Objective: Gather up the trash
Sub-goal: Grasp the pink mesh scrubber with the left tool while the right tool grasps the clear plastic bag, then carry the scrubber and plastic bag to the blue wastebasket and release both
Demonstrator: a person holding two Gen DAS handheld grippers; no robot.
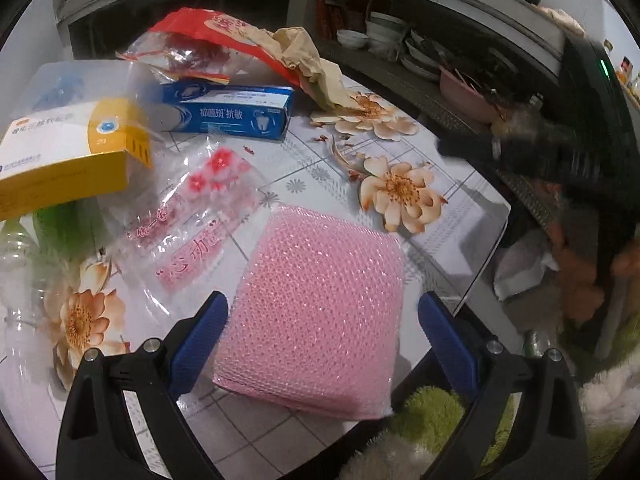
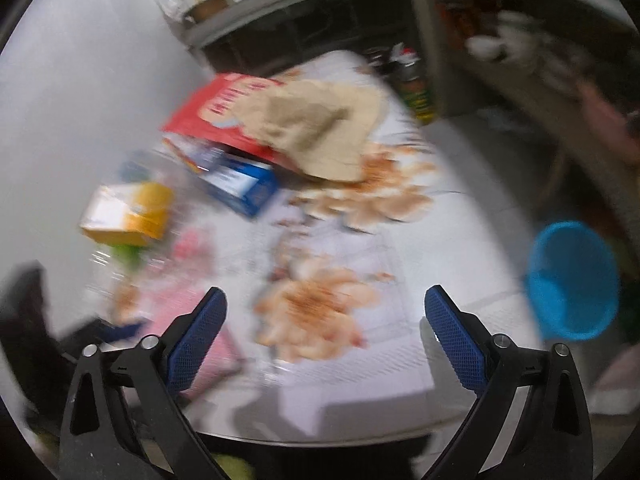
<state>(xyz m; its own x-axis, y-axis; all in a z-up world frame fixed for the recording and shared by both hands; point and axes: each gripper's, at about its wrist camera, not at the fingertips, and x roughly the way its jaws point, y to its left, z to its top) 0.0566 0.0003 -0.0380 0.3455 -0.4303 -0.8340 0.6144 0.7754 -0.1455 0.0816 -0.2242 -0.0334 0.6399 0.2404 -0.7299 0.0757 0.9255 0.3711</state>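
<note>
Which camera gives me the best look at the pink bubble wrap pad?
Left wrist: the pink bubble wrap pad lies sharp and whole between the open left tool. The right wrist view is motion-blurred, showing only a pink smear at lower left.

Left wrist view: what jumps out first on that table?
The pink bubble-wrap pad lies at the table's near edge, between the open fingers of the left gripper. Behind it sit a yellow box at the left and a blue box further back.
</note>
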